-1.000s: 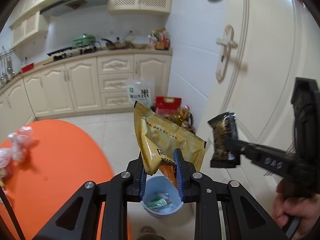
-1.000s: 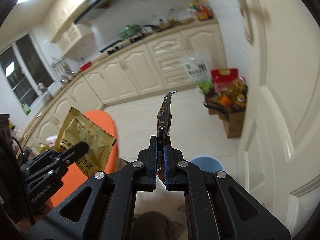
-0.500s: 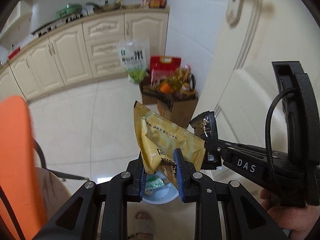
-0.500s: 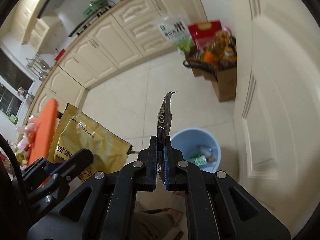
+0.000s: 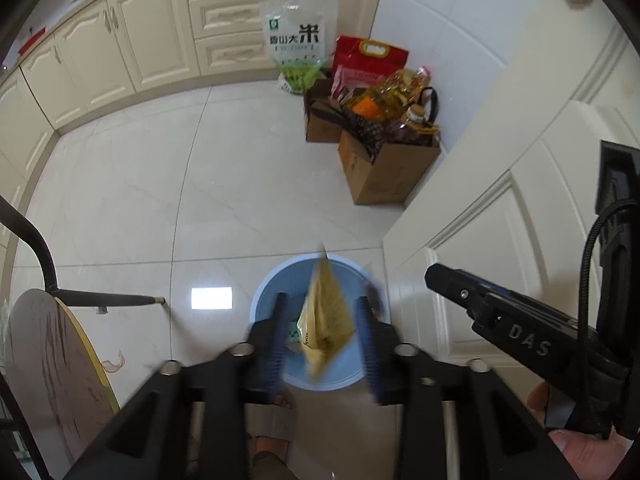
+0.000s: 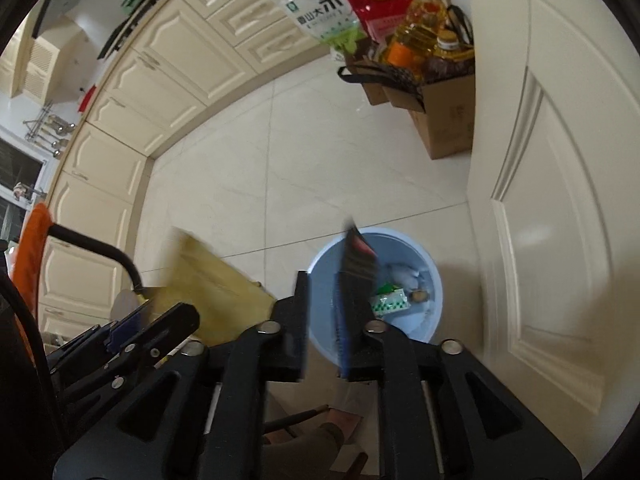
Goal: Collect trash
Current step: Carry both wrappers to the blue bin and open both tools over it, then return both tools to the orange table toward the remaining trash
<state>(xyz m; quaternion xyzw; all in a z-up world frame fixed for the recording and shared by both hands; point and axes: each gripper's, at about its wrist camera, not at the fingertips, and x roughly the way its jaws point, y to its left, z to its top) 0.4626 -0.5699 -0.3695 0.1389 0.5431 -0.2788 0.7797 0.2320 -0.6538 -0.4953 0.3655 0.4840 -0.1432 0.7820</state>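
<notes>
A light blue trash bin (image 5: 261, 298) stands on the tiled floor under both grippers. In the left wrist view my left gripper (image 5: 320, 304) hangs over it with its jaws opening. The yellow snack wrapper (image 5: 326, 320) sits blurred and loose between the fingers, touching neither pad. In the right wrist view my right gripper (image 6: 322, 284) is also over the bin (image 6: 434, 280), jaws opening. The dark wrapper (image 6: 358, 266) leans by the right finger, clear of the other pad. Other trash (image 6: 390, 302) lies inside the bin. The yellow wrapper (image 6: 212, 292) shows at the left.
A cream door (image 5: 500, 208) stands right of the bin. Cardboard boxes (image 5: 384, 172) with oil bottles and a rice bag (image 5: 296, 44) sit by the far wall. A round wooden seat (image 5: 52, 360) with a black frame is at left. A slippered foot (image 5: 272, 436) is beside the bin.
Both grippers came down over the blue bin and tipped further downward. Their jaws have parted, and both wrappers, clamped before, are now loose and blurred.
</notes>
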